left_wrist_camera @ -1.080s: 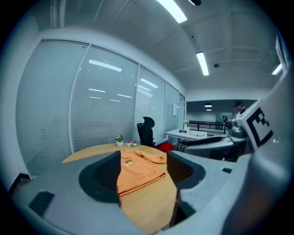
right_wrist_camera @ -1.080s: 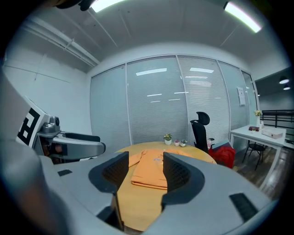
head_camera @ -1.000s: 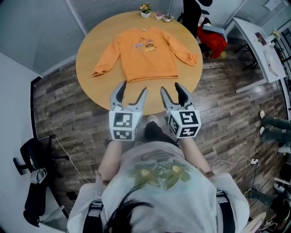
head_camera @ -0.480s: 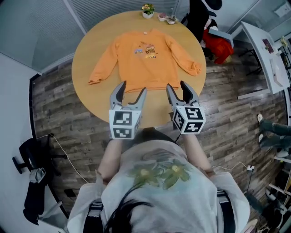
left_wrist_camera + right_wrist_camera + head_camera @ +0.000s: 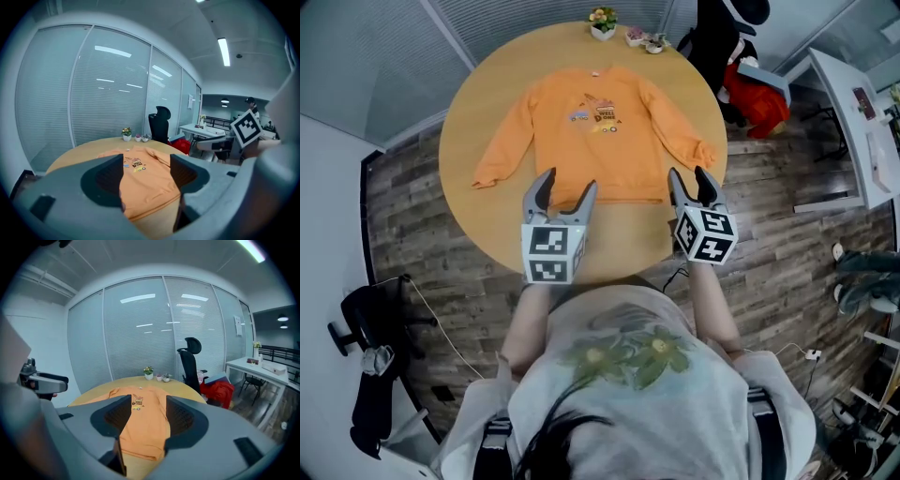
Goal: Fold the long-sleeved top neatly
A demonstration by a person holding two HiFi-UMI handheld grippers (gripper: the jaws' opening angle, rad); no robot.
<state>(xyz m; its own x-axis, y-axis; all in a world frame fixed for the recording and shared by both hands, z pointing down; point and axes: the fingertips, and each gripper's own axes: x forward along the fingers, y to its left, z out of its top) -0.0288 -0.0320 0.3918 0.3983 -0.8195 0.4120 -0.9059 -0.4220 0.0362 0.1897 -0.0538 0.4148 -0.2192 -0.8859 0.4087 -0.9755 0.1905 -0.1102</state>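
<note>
An orange long-sleeved top (image 5: 595, 131) lies flat and face up on the round wooden table (image 5: 497, 234), sleeves spread to both sides, collar at the far side. My left gripper (image 5: 566, 187) hovers open above the hem at its near left, empty. My right gripper (image 5: 694, 176) is open too, above the near right by the right cuff. In the left gripper view the top (image 5: 140, 183) shows between the open jaws. In the right gripper view the top (image 5: 143, 427) lies ahead between the jaws as well.
Small potted plants (image 5: 602, 21) stand at the table's far edge. A black office chair (image 5: 712, 37) with a red bag (image 5: 759, 98) is at the far right, a white desk (image 5: 862, 122) beyond. Another black chair (image 5: 366, 347) stands on the floor at the left.
Both grippers have moved forward over the near edge of the table towards the top's hem. The right gripper has swung out to the right. Both stay open.
</note>
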